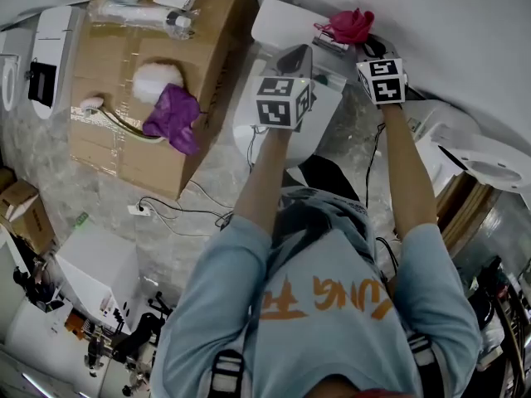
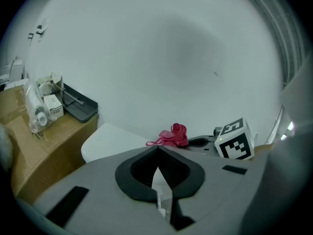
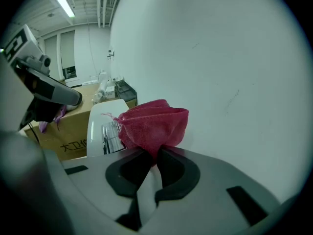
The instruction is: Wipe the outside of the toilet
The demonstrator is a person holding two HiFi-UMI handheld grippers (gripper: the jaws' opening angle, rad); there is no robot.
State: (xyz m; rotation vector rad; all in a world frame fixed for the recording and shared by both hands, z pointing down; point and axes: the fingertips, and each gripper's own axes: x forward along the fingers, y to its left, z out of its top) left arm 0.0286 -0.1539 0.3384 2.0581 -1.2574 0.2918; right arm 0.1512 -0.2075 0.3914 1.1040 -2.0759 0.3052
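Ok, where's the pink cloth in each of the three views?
Head view: the pink cloth sits near the top edge, right of centre.
Left gripper view: mid-picture, just above that gripper's jaws.
Right gripper view: centre, pinched in the right gripper.
Shared landmark: the white toilet tank lid, just left of the cloth in every view.

Both arms reach forward, roughly parallel, light blue sleeves at the upper arms. The left forearm is bare; the left hand-held gripper has jaws together at the tips, nothing between them. The right forearm is bare; the right hand-held gripper sits just right of it and slightly farther, jaws clamped on a bunched pink cloth. The two are near each other, not touching.
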